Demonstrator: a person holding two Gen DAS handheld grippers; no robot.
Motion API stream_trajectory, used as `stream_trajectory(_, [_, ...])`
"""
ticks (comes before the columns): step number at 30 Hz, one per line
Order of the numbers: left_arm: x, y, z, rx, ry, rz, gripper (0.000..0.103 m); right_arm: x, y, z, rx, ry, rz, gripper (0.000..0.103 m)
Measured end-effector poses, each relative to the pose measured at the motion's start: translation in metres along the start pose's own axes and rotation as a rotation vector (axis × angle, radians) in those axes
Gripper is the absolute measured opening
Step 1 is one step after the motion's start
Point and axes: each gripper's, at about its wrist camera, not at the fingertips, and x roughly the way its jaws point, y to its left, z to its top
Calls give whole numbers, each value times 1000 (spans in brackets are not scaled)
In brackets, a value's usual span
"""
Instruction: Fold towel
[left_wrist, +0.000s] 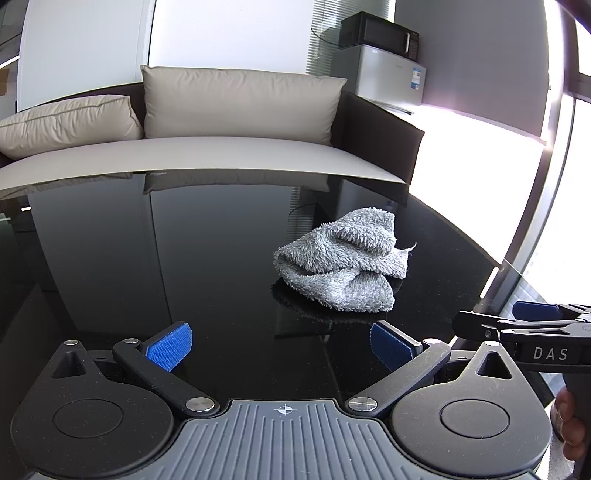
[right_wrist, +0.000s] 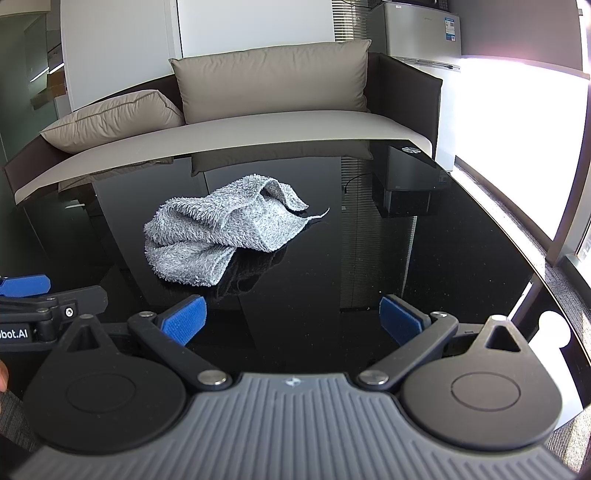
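Observation:
A small grey fluffy towel (left_wrist: 341, 266) lies crumpled in a heap on the glossy black table (left_wrist: 184, 258). In the left wrist view it sits ahead and to the right of my left gripper (left_wrist: 280, 347), which is open with its blue pads wide apart and nothing between them. In the right wrist view the towel (right_wrist: 218, 236) lies ahead and to the left of my right gripper (right_wrist: 293, 321), also open and empty. Each gripper shows at the edge of the other's view, the right gripper (left_wrist: 532, 325) at the right and the left gripper (right_wrist: 33, 295) at the left.
A beige sofa (left_wrist: 229, 151) with cushions stands right behind the table's far edge. A small fridge (left_wrist: 391, 74) with a microwave (left_wrist: 380, 33) on top stands at the back right. Bright windows (right_wrist: 524, 129) lie to the right. A hand (left_wrist: 570, 424) holds the right gripper's handle.

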Motion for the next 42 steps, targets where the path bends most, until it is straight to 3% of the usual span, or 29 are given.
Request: stream_trajectory(42, [3,2,2,-19,5,-25,102,6,-4,7,21,-4,2,102])
